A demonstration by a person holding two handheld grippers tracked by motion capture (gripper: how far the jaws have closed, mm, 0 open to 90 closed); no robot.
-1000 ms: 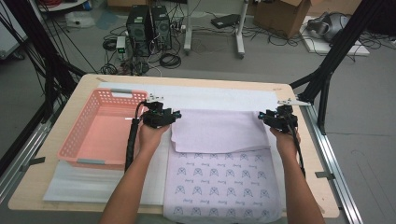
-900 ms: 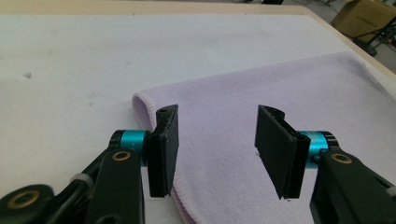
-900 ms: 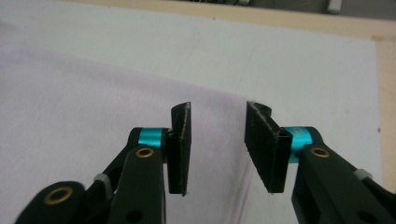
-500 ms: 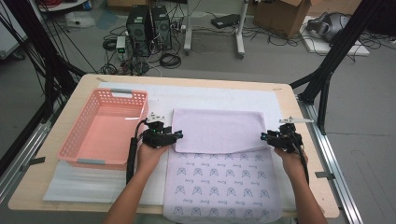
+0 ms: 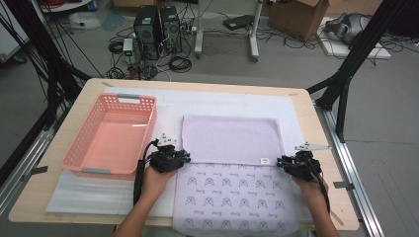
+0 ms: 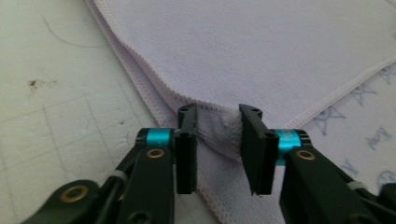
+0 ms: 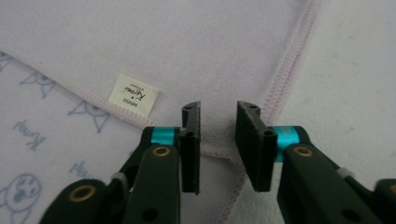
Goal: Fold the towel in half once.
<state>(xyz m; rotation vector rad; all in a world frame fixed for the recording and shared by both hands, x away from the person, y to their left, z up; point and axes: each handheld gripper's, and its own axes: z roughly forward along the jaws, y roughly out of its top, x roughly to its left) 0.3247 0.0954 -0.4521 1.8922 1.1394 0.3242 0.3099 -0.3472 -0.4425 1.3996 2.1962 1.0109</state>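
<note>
**Towel fold – flap down, corners being gripped**

Lavender towel (image 5: 232,140) flat on the white mat (image 5: 222,101) at mid-table, just right of the pink basket (image 5: 150,128). Far half doubled over toward the person – plain side up on the flap, printed side showing on the near half, which overhangs the table (image 5: 318,148) edge. Flap edge straight, no big wrinkles. Stitched hem clean, small white label (image 7: 133,95) near the right corner.

Looks like mid-fold, with the first fold laid and both flap corners in hand.

- Left gripper (image 6: 217,116) at the left flap corner. Jaws just been closing, part-way in, with cloth bunched between the pads, so pinched.
- Right gripper (image 7: 218,112) at the right flap corner. Jaws also just been closing, similar gap, corner lying between them. Cannot tell whether the pads actually bite.

Next, probably: confirm the right-hand bite, then lift both corners level and together. Keep the tension even or the flap skews.
</note>
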